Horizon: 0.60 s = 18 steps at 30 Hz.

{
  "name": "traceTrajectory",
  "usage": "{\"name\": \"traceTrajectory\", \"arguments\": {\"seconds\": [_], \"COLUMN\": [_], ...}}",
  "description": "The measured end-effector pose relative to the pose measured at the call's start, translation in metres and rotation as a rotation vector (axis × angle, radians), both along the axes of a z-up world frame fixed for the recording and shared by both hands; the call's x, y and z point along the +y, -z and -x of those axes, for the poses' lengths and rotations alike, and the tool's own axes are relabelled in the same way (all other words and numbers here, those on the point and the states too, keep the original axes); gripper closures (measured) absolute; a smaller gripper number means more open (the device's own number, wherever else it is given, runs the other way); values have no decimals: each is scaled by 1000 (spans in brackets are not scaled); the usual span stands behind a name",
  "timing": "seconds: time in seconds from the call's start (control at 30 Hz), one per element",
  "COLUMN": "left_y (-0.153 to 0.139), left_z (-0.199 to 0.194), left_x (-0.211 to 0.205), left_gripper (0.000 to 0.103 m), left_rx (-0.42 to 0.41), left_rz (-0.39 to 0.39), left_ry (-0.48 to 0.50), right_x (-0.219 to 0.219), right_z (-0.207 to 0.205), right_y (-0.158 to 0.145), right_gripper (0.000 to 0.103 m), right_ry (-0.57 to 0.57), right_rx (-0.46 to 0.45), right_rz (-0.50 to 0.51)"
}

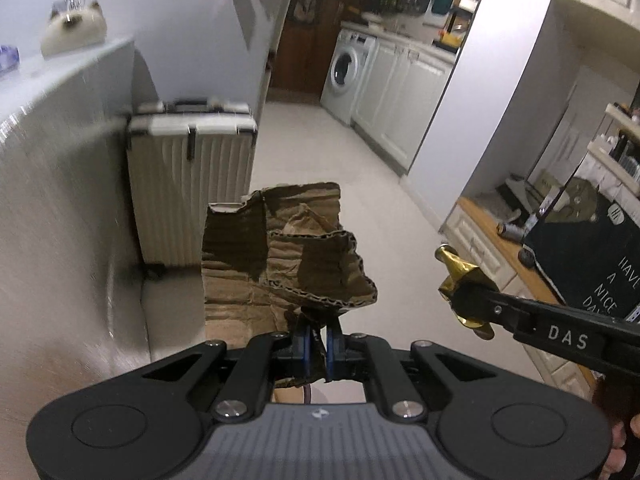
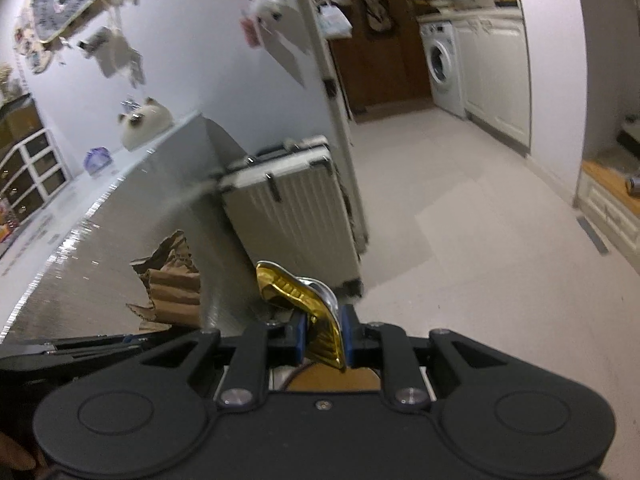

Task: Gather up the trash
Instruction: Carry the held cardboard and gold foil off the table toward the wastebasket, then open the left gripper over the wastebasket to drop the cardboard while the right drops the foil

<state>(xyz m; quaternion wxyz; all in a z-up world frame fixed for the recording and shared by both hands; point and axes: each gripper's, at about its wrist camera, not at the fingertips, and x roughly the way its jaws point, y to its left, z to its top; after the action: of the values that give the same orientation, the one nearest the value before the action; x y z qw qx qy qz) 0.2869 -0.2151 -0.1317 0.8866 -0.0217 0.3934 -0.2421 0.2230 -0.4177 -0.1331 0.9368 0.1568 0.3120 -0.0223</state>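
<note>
Both grippers pinching trash: L gripper (image 1: 316, 344) on cardboard (image 1: 288, 252), R gripper (image 2: 324, 340) on gold wrapper (image 2: 308, 308).

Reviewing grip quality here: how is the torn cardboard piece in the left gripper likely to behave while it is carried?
The torn cardboard, clamped at its lower edge by the left gripper, stands up unsupported, so it is probably fairly stiff and light. Its creased, ragged folds suggest it may bend or flap at those creases. The small pinch point could let it pivot or tear.
</note>
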Motion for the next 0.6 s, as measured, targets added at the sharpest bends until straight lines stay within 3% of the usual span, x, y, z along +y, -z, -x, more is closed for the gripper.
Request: {"name": "traceTrajectory", "arguments": {"seconds": [0.33,0.6], "left_y": [89,166], "left_z": [-48,-92], "left_x": [-11,13], "left_gripper": [95,95], "left_rx": [160,286], "left_rz": [-38,-33], "left_ry": [11,-40], "right_x": [-8,14], "right_z": [-38,-82], "right_y": [92,176], "right_gripper": [85,85], "right_ry": [63,94], "right_rx": [144,269], "right_rz": [-98,-180]}}
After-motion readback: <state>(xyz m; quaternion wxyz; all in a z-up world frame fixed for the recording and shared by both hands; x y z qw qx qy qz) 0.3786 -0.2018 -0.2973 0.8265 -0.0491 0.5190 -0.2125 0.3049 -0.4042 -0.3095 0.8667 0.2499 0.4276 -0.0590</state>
